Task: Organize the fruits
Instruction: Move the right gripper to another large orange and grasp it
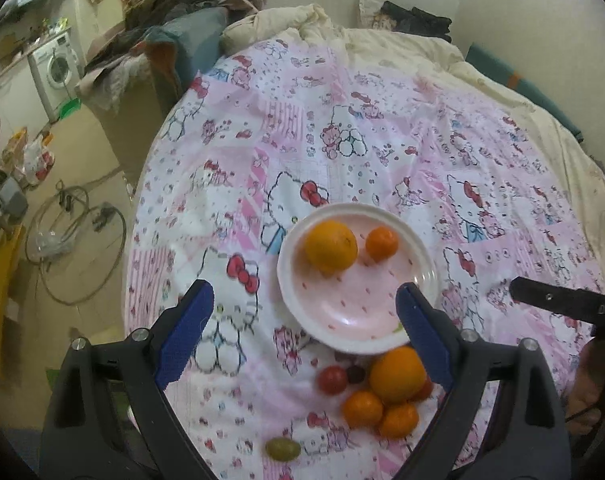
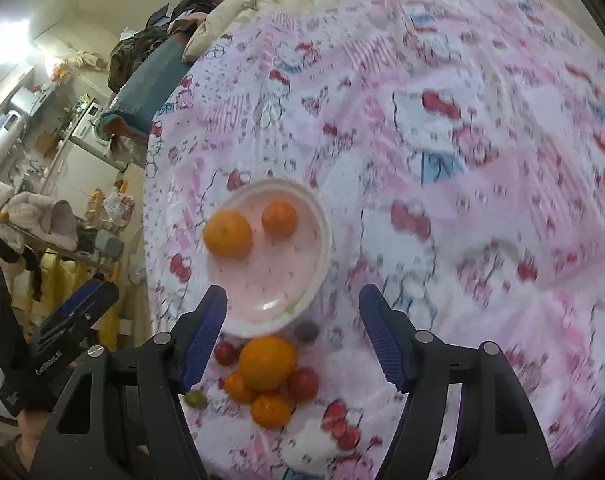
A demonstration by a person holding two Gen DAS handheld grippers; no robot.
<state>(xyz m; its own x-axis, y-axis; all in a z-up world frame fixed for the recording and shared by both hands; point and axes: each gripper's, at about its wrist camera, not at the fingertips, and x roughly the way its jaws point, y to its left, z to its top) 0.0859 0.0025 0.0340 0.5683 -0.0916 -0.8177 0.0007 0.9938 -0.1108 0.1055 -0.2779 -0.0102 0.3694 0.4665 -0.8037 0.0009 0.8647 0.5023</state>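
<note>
A pink plate (image 1: 358, 312) (image 2: 270, 284) lies on the bed and holds a large orange (image 1: 331, 245) (image 2: 227, 233) and a small tangerine (image 1: 381, 243) (image 2: 279, 218). Just in front of the plate lies a pile: a big orange (image 1: 397, 374) (image 2: 267, 362), small tangerines (image 1: 362, 409) (image 2: 270, 411), a red tomato (image 1: 332, 379) (image 2: 303, 384), a dark grape (image 1: 355, 374) (image 2: 306, 332) and a green grape (image 1: 283, 449) (image 2: 195, 399). My left gripper (image 1: 305, 300) hangs open above the plate's near edge, empty. My right gripper (image 2: 293, 304) is open too, nothing between its blue pads.
A pink cartoon-print sheet (image 1: 342, 152) covers the bed, with a cream quilt (image 1: 402, 40) bunched at the far side. Left of the bed are a floor with cables (image 1: 74, 240), a washing machine (image 1: 56, 68) and piled clothes (image 1: 162, 12). The other gripper's tip (image 1: 562, 304) enters from the right.
</note>
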